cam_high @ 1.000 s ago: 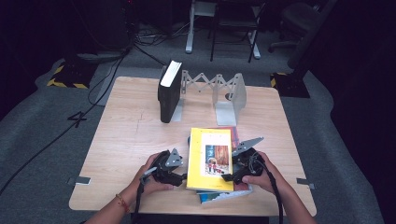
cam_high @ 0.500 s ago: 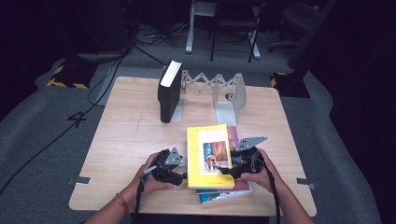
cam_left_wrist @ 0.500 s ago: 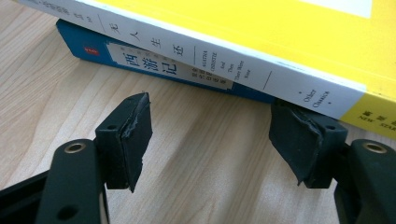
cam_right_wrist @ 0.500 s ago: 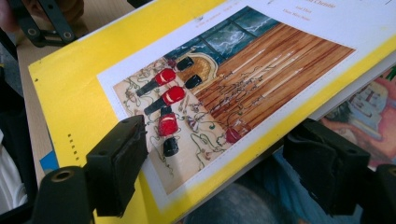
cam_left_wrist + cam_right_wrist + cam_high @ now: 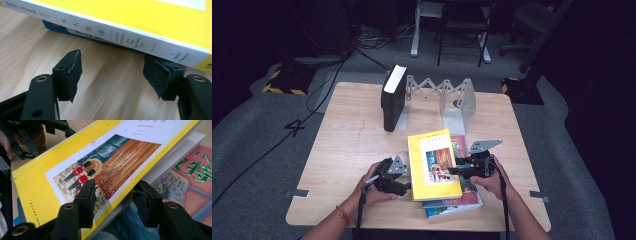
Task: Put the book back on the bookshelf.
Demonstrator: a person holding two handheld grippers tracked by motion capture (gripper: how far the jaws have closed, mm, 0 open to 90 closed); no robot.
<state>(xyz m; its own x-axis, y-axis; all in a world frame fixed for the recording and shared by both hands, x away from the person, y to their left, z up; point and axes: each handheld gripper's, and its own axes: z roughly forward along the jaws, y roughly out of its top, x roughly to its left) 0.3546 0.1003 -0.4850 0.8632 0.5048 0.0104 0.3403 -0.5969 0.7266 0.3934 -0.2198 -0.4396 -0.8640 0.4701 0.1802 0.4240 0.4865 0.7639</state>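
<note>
Two grippers flank a yellow book (image 5: pixel 433 165). Right gripper (image 5: pixel 113 202), jaws just closing, seemingly pinches its edge; left gripper (image 5: pixel 117 72) spread. Spine (image 5: pixel 130 37) reads "Other Classics".

Beneath the thick yellow paperback book (image 5: pixel 433 165), the red-covered book (image 5: pixel 190 187) and the blue-covered book (image 5: pixel 51 25) are mostly hidden. In the left gripper view the yellow cover runs off the top edge. Beyond the right gripper (image 5: pixel 113 195), cover lettering is cut off.
</note>
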